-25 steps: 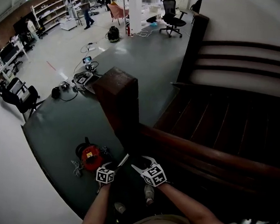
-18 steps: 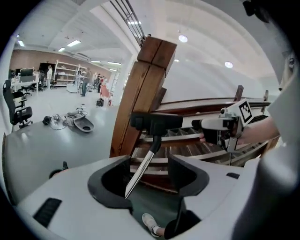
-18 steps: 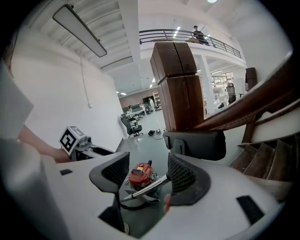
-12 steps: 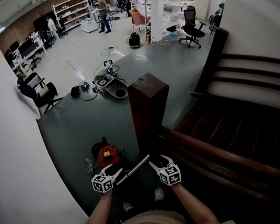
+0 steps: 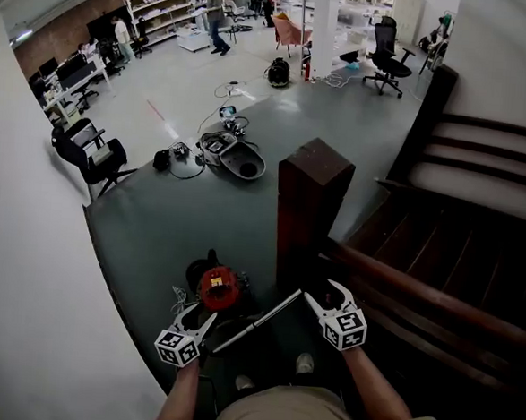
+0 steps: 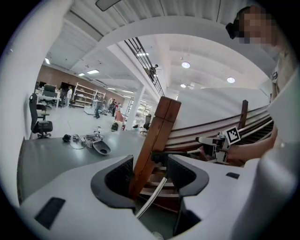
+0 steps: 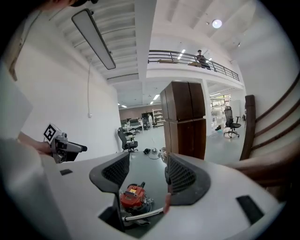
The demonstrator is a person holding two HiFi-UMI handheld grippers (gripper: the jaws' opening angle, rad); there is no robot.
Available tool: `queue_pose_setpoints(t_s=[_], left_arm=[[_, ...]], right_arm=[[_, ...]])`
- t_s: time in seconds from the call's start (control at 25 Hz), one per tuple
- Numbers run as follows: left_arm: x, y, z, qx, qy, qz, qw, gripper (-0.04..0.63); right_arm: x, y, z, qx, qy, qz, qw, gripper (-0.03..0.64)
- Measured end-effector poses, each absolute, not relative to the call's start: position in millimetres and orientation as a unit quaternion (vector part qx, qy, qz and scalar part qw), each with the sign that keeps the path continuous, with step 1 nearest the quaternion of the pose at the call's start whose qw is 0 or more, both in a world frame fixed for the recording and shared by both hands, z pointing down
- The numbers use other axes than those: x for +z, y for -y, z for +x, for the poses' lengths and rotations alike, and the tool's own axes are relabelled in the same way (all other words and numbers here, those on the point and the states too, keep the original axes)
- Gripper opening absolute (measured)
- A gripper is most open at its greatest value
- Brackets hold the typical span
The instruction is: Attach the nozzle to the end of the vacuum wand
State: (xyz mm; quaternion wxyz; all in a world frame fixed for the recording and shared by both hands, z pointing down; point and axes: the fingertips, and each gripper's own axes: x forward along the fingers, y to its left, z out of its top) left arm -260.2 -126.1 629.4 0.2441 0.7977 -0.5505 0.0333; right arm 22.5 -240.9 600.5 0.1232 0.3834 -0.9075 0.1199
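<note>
A red canister vacuum [image 5: 219,287] sits on the grey floor by the wooden newel post [image 5: 308,208]. A thin silver wand [image 5: 257,321] slants from beside my left gripper [image 5: 200,317] up toward my right gripper [image 5: 323,294]. In the left gripper view the wand [image 6: 152,197] rises through the wide gap of the left gripper [image 6: 150,164] and ends in a dark piece [image 6: 158,157]; neither jaw touches it. In the right gripper view the vacuum [image 7: 132,197] and the wand [image 7: 140,215] lie low behind the right gripper [image 7: 147,166], whose jaws stand apart.
Dark wooden stairs and a handrail [image 5: 436,306] run to the right. A white wall [image 5: 41,306] closes the left. Cables and a grey case [image 5: 235,158] lie farther out on the floor, with office chairs [image 5: 91,157] and distant people beyond.
The head view has swung, so post and vacuum sit farther right. My grippers have drawn apart, the left lower left, the right to the right, and more of the wand shows between them.
</note>
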Motion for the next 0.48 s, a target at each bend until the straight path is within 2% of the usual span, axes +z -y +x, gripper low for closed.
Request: queue_pose_setpoints(t_s=[0.48], left_arm=[[580,109,-319,-0.010,0.623,0.760,0.185,0.210]], right_arm=[[522,230,-48,-0.035,0.936,0.334,0.107,0.262]])
